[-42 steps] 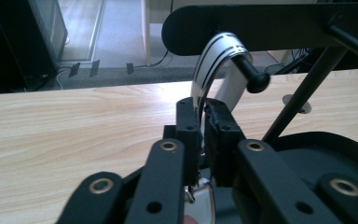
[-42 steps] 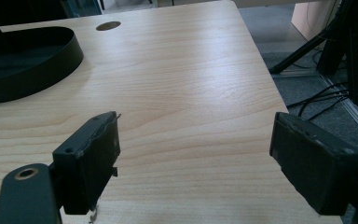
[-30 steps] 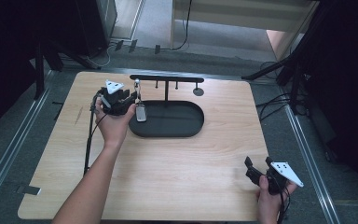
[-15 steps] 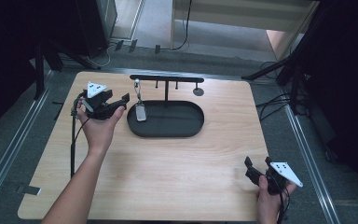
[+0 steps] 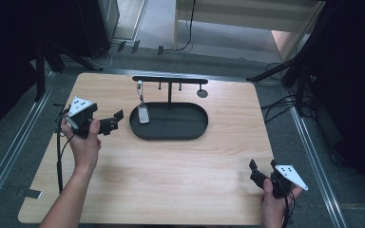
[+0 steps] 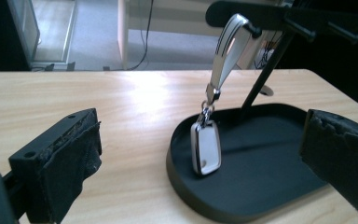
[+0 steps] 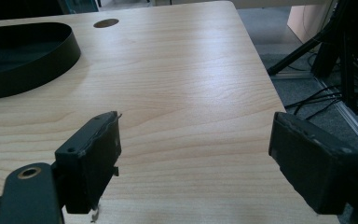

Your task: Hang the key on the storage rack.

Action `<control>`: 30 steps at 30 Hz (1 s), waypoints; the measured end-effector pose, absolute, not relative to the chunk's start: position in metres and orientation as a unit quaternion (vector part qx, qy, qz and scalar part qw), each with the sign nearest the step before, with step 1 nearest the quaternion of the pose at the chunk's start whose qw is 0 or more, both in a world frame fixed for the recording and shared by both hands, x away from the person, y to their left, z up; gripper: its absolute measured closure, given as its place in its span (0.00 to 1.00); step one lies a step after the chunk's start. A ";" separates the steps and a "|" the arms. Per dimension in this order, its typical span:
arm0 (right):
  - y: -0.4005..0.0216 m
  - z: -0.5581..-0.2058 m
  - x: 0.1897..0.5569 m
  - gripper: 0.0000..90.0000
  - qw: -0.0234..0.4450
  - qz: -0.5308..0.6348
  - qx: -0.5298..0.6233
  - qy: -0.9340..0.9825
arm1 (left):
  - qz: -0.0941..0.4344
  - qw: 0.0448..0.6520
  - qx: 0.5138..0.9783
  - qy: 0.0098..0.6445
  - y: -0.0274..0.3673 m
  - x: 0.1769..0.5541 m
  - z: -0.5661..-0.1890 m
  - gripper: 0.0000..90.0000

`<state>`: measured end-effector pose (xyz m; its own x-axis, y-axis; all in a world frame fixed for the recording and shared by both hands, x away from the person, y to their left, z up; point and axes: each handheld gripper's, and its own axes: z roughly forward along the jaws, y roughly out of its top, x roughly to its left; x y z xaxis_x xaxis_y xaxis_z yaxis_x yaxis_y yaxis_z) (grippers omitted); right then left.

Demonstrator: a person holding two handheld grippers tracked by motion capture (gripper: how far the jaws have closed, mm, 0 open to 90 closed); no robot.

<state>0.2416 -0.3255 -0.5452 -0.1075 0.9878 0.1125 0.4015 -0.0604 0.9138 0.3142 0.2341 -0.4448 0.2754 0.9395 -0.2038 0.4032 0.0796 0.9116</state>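
Observation:
A white key fob [image 5: 143,114] hangs by a silver strap [image 6: 228,42] from the left peg of a black rack [image 5: 169,80], its lower end resting in the black oval tray [image 5: 171,135]. My left gripper [image 5: 114,121] is held just left of the tray and points at the fob [image 6: 206,149]. Its jaws have just been opening and now stand wide, with nothing between the pads. My right gripper [image 5: 262,166] rests low at the table's front right corner. In the right gripper view its jaws [image 7: 196,121] stand apart over bare wood, open and holding nothing.
The rack has more bare pegs to the right of the fob. A dark round hole [image 5: 202,93] lies in the tabletop behind the tray's right end. Cables and stand legs [image 5: 285,71] crowd the floor beyond the table's right edge. The tray's rim [image 7: 28,60] lies far left of the right gripper.
My left hand has drawn back to the left, away from the fob and tray, and its jaws have spread wide. The fob stays hanging on the peg. The right hand has not moved.

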 end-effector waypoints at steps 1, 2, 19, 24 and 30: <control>-0.325 -0.545 0.242 0.19 0.332 0.441 0.579 0.599 | 0.268 0.498 0.624 0.539 0.235 0.312 -0.446 0.00; -0.326 -0.545 0.242 0.19 0.333 0.441 0.579 0.599 | 0.266 0.501 0.624 0.537 0.237 0.308 -0.447 0.00; -0.325 -0.545 0.242 0.19 0.335 0.440 0.577 0.601 | 0.267 0.504 0.614 0.546 0.263 0.259 -0.477 0.00; -0.324 -0.545 0.242 0.19 0.337 0.437 0.575 0.604 | 0.285 0.506 0.610 0.539 0.272 0.243 -0.483 0.00; -0.324 -0.545 0.242 0.19 0.337 0.438 0.577 0.602 | 0.301 0.503 0.603 0.541 0.284 0.230 -0.487 0.00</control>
